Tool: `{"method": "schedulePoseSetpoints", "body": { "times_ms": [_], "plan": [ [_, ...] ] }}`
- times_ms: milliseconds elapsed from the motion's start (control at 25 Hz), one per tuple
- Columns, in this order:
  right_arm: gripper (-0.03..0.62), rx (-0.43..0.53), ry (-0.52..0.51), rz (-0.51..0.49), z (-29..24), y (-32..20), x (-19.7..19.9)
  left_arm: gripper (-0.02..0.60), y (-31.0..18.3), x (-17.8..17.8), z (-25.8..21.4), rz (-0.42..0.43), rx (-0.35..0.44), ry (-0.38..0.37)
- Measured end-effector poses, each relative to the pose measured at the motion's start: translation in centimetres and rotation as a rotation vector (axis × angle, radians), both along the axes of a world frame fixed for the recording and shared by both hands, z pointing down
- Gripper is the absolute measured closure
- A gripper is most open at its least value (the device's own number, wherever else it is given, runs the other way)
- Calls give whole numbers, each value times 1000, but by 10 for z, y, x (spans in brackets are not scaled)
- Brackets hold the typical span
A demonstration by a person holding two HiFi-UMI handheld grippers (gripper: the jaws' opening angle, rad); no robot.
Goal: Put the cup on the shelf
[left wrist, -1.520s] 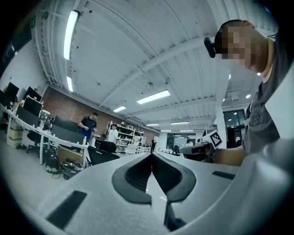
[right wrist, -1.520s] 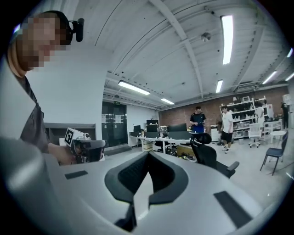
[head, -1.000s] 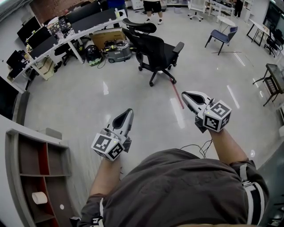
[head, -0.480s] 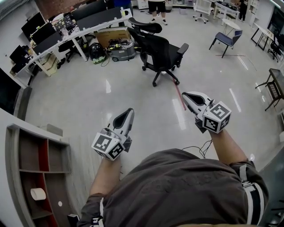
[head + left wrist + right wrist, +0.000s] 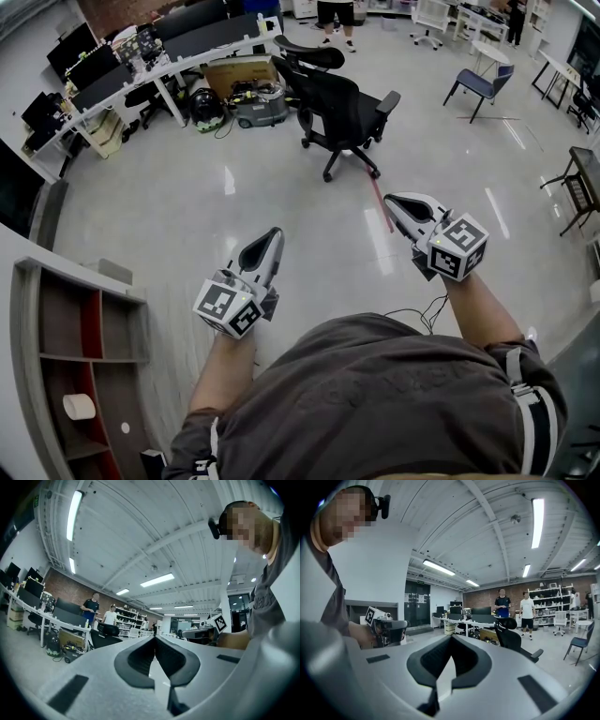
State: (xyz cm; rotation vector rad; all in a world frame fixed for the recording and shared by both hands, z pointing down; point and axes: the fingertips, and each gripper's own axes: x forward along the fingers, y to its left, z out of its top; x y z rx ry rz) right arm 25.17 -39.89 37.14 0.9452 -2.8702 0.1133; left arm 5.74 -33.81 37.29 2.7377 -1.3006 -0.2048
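Observation:
A grey shelf unit with red inner panels stands at the lower left of the head view. A white cup sits in one of its lower compartments. My left gripper hangs over the bare floor to the right of the shelf, shut with nothing between its jaws. My right gripper is held further right at about the same height, also shut and empty. Both point out into the room, away from the shelf and the cup.
A black office chair stands on the shiny floor ahead of the grippers. Desks with monitors run along the back left, with boxes and gear beneath. A blue chair is at the far right. A cable lies by my feet. People stand far back.
Both grippers have kept still and stayed shut. The head view has tipped slightly, so the chair and desks sit a little lower in the picture.

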Motion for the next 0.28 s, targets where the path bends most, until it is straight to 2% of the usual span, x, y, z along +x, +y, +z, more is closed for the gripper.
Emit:
{"method": "schedulePoseSetpoints", "body": {
  "times_ms": [280],
  "plan": [
    [605,3,3,-6,1,8,1,581,7,3,0,-1,3,2]
  ]
}}
